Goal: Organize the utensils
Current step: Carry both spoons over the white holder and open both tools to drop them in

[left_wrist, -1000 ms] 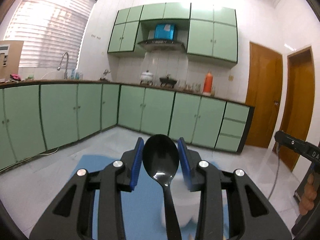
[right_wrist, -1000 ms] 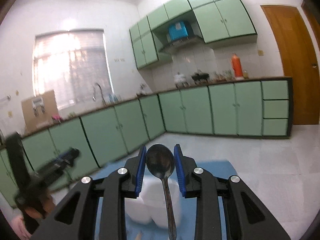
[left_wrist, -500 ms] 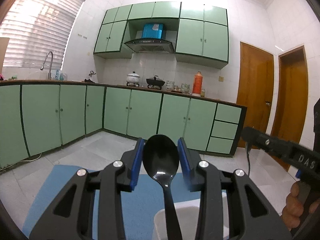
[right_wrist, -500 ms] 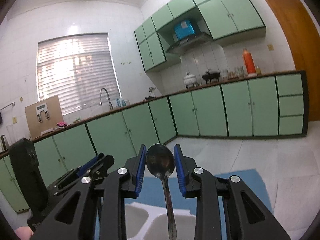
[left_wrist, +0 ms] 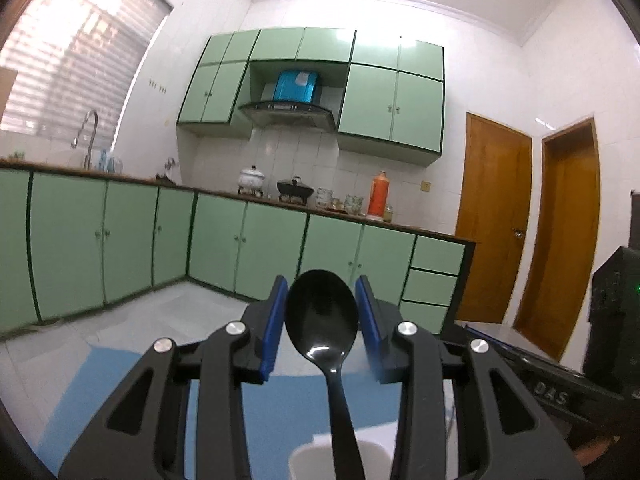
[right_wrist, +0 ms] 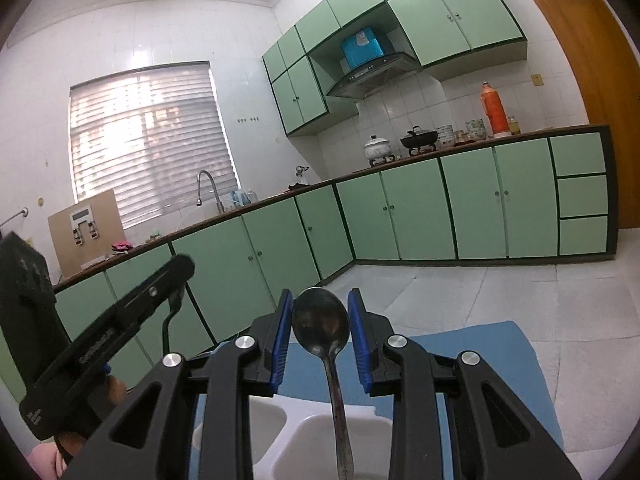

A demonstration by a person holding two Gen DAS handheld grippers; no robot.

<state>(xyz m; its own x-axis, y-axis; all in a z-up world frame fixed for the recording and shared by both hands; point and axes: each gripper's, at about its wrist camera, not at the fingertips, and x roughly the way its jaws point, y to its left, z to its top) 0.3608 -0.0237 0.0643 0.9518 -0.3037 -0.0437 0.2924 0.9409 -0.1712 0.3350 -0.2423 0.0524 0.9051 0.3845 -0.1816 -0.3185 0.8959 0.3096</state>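
My left gripper [left_wrist: 321, 322] is shut on a black plastic spoon [left_wrist: 322, 316], bowl up between the blue pads, handle running down over a white utensil holder [left_wrist: 340, 456] at the bottom edge. My right gripper [right_wrist: 320, 332] is shut on a metal spoon [right_wrist: 321, 322], bowl up, handle hanging over the white holder's compartments [right_wrist: 304, 432]. The left gripper [right_wrist: 120, 316] also shows at the left of the right wrist view, with the black spoon's handle below it. The right gripper body [left_wrist: 552, 384] shows at the right of the left wrist view.
A blue mat [right_wrist: 500, 360] lies under the holder on a white surface. Green kitchen cabinets [left_wrist: 240, 248] and a counter with pots and an orange flask [left_wrist: 378, 196] stand behind. Wooden doors [left_wrist: 496, 216] are at the right.
Both grippers have tilted upward and drawn closer together over the white holder. Each still holds its spoon. The other gripper now fills more of each view's side.
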